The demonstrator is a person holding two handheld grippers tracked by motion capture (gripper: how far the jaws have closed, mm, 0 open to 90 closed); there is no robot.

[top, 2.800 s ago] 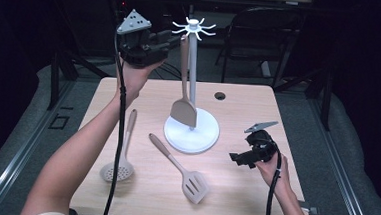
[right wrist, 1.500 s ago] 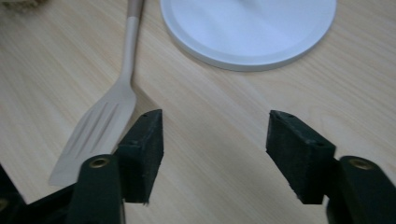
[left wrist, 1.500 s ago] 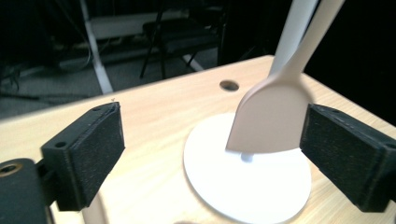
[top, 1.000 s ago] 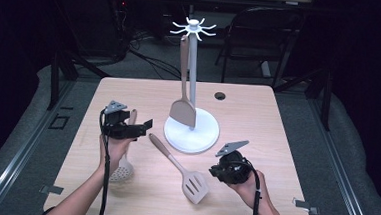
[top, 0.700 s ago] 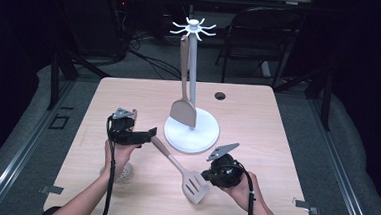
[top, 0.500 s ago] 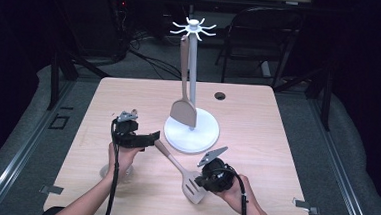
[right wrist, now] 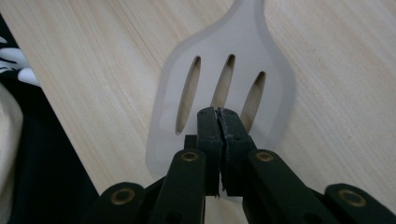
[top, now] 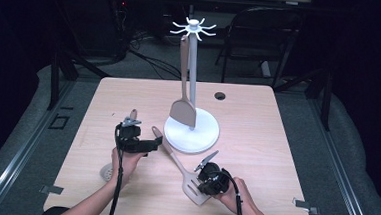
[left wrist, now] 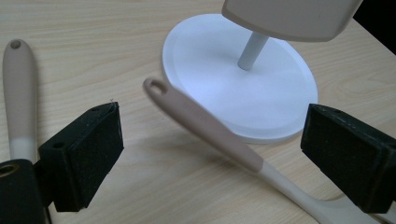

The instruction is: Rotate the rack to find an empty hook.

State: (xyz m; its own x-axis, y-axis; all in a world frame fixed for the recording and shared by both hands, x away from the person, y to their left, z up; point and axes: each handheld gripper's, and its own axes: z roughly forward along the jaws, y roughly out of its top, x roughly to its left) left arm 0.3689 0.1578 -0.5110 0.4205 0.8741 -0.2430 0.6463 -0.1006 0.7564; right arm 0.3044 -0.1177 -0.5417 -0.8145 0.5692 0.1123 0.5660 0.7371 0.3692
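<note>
Two claws are at work on one slotted spatula (top: 180, 164), which lies diagonally on the tabletop (top: 276, 143) with its handle end just beside the white base of the utensil stand (top: 192, 132) and its blade toward the near edge. The right claw (right wrist: 218, 114) is clenched, its jaws pressed together with nothing between them, and their tips sit over the slotted blade, apparently pressing down on it. In the left gripper view the handle appears tilted up off the wood, which fits that reading. The left claw (left wrist: 210, 149) is released, jaws standing wide on either side of the raised handle, pads not touching it.

Judged step: levering the handle up so it can be grasped. The next move calls for the left claw to close squarely on the handle, below the hanging hole, while the right keeps the blade pinned. A second spatula (top: 183, 104) hangs on the stand; a skimmer (top: 108, 171) lies beside the left hand.
</note>
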